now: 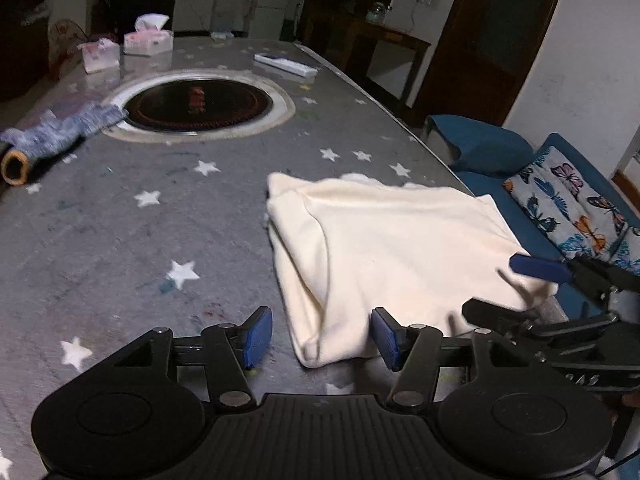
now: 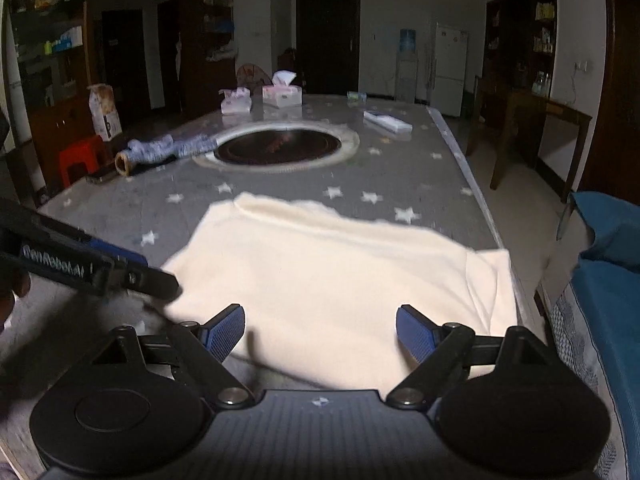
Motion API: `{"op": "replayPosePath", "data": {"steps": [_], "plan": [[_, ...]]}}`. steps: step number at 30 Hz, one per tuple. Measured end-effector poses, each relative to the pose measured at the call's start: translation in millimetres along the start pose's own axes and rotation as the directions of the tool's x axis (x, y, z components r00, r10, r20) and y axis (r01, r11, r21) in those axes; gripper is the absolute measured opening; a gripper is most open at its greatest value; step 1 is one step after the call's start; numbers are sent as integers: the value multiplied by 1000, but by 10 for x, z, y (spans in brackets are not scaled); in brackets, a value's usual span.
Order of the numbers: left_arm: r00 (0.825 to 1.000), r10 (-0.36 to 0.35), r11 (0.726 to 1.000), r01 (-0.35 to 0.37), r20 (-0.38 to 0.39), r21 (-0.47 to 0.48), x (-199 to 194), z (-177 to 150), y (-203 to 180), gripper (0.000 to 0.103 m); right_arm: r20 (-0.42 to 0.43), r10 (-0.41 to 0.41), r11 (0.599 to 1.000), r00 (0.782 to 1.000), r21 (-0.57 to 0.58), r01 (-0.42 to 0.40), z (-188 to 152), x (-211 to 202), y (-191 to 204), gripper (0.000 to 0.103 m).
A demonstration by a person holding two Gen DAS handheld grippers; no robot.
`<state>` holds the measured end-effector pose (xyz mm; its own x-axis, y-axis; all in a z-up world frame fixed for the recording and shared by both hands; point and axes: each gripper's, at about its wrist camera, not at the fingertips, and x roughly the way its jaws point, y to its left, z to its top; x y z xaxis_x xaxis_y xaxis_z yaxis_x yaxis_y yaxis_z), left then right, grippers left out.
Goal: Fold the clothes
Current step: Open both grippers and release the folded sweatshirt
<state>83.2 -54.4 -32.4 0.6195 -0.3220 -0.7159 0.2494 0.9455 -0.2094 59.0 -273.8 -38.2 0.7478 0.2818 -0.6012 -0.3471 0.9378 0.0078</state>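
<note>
A cream garment [image 2: 340,288] lies folded into a rough rectangle on the star-patterned tablecloth [image 2: 280,196]. It sits by the table's near right edge, layered edges showing along its left side.

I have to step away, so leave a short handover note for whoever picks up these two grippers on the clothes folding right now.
Left gripper: open, holding nothing, at the near left corner of the cream garment.
Right gripper: open, holding nothing, over the garment's near edge.
The garment lies on the star-patterned table, near its right edge, already folded into a rough rectangle with layered edges on the left.
Done: at least one fold.
Left: probably one more fold or a tidy of the loose edges; I cannot tell if any is needed.
Also on the table: a blue-white rolled cloth, untouched.
</note>
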Motion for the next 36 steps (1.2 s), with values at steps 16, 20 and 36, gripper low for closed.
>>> {"op": "replayPosePath", "data": {"steps": [16,20,36], "plan": [[1000,18,1000,-18,10,1,-65,5,18,59,-33,2,1000,999,-26,-3,28,208,113,86],[1000,30,1000,-30,8,-6,-49,16,43,59,-40,-5,1000,999,-10,5,38,226,65,87],[999,51,999,-51,-5,-17,-82,-69,69,74,-42,-7,1000,999,26,8,-46,76,102,103]]}}
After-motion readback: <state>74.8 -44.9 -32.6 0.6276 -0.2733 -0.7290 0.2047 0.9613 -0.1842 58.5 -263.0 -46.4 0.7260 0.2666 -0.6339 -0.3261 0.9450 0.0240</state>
